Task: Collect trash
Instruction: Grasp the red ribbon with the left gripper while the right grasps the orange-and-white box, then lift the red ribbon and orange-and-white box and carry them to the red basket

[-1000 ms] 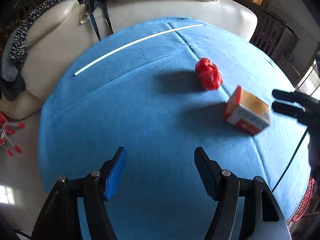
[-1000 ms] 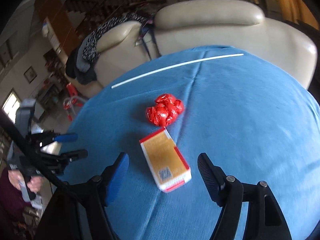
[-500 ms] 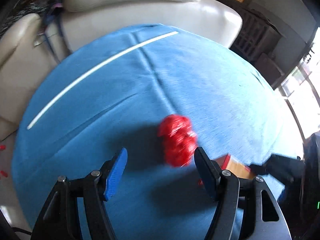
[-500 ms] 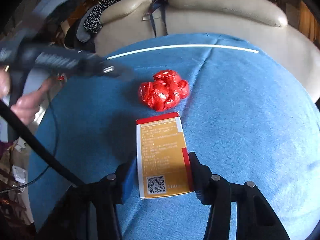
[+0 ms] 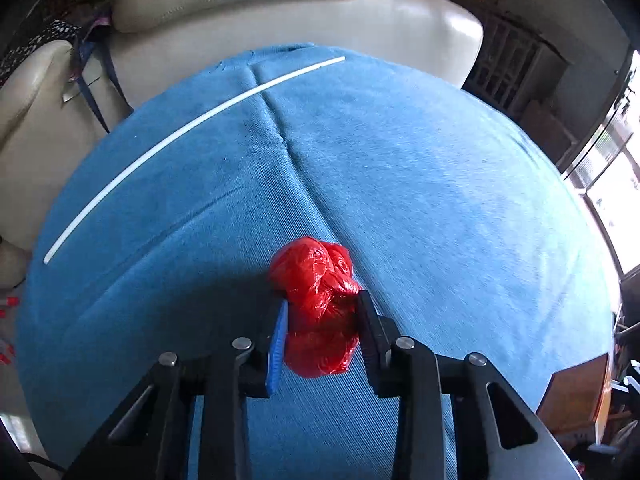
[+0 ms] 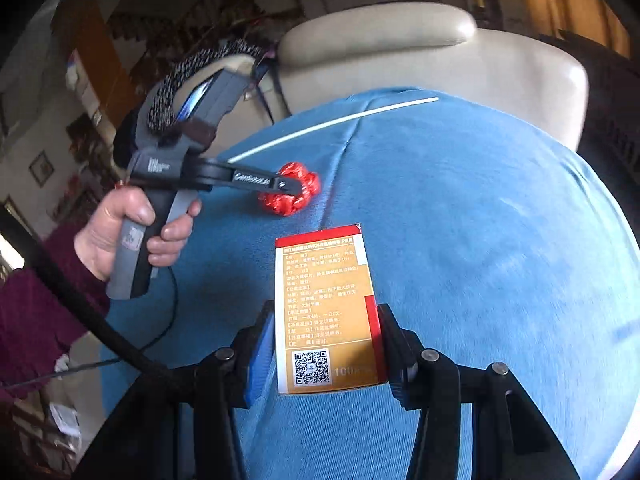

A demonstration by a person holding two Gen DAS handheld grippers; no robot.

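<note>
A crumpled red plastic wrapper point(image 5: 318, 304) lies on the blue tablecloth point(image 5: 400, 168). My left gripper point(image 5: 320, 320) is shut on it, fingers pressed to both sides. The wrapper also shows in the right wrist view point(image 6: 298, 194), with the left gripper point(image 6: 288, 186) on it. An orange and red cardboard box point(image 6: 326, 312) sits between the fingers of my right gripper point(image 6: 326, 336), which is shut on it. The box's edge shows at the lower right of the left wrist view point(image 5: 576, 396).
A long thin white rod point(image 5: 180, 136) lies across the far side of the cloth. A cream leather sofa point(image 5: 280, 12) stands behind the table. A black cable point(image 6: 92, 320) runs from the hand holding the left gripper.
My left gripper moved onto the red wrapper and closed on it. My right gripper closed on the box and tilted up a little.
</note>
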